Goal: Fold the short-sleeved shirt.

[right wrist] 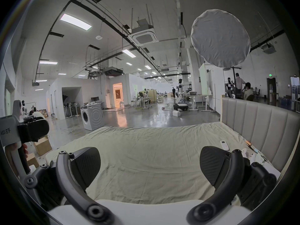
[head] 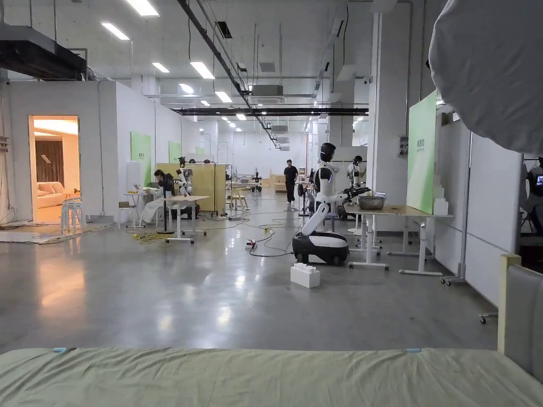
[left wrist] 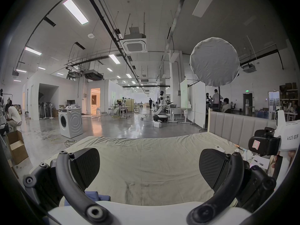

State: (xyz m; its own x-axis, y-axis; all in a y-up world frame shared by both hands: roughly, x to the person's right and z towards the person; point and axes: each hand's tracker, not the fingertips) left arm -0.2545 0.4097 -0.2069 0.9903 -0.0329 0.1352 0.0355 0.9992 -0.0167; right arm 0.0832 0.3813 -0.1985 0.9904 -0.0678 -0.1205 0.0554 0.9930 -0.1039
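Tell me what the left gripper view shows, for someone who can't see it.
The left gripper hangs with its black jaws wide apart over a pale green bed sheet, holding nothing. A bit of blue cloth peeks out at the bottom, the right gripper sits at the right edge, and a washing machine stands beyond.

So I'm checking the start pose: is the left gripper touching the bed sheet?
Apart. The left gripper view shows the left gripper open, sheet beyond it.
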